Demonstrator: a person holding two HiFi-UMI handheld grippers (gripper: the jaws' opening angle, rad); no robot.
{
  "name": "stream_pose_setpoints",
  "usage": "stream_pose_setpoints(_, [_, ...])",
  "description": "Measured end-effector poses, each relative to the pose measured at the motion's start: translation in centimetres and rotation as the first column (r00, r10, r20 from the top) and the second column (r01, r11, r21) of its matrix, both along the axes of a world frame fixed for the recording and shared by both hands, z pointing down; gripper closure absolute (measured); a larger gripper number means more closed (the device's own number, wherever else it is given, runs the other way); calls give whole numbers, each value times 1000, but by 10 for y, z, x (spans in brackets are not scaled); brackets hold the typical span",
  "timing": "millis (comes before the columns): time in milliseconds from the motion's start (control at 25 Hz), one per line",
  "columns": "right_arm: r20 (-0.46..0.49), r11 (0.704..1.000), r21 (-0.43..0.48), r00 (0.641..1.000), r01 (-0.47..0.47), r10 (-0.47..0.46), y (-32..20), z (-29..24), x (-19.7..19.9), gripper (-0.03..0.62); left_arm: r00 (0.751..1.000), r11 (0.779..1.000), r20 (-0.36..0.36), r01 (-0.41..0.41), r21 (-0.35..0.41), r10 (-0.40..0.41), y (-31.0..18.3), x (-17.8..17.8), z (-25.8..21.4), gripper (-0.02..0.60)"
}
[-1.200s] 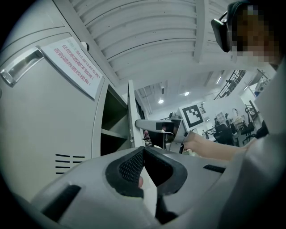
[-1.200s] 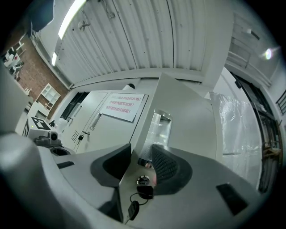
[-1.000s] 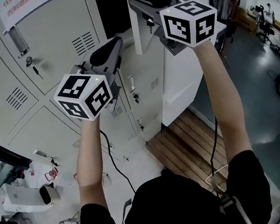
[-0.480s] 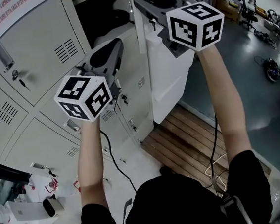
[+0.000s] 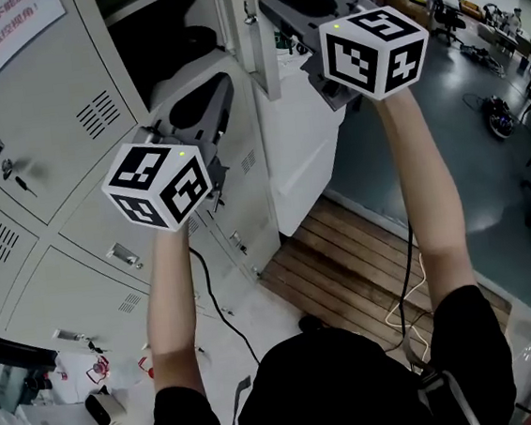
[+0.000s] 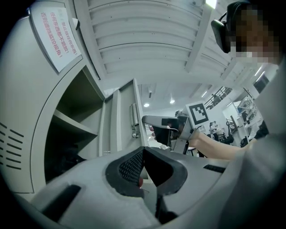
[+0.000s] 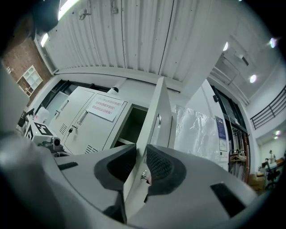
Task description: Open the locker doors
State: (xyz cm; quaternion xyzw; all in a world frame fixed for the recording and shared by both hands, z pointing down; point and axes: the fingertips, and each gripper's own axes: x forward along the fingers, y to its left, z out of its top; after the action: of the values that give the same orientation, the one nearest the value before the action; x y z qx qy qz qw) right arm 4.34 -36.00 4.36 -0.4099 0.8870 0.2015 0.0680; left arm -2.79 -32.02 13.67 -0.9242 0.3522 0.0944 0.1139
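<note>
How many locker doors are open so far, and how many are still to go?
Done: one upper door stands open, its dark compartment showing. In hand: the right gripper has just been closing its jaws on that door's edge; the left gripper is shut and empty. Left: the door with the notice and the lower doors look shut.
</note>
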Motion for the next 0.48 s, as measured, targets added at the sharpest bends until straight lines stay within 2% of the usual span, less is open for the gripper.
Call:
stream_pose_setpoints(280, [16,1000,-2,1000,-24,24,-6,-1,30,533,999,999,3,-32,0,32,-10,24,0,563])
stream_pose_setpoints(480, [57,1000,-18,998,-8,9,-15,-1,52,536,999,999,11,-35,-1,35,-19,38,1,563])
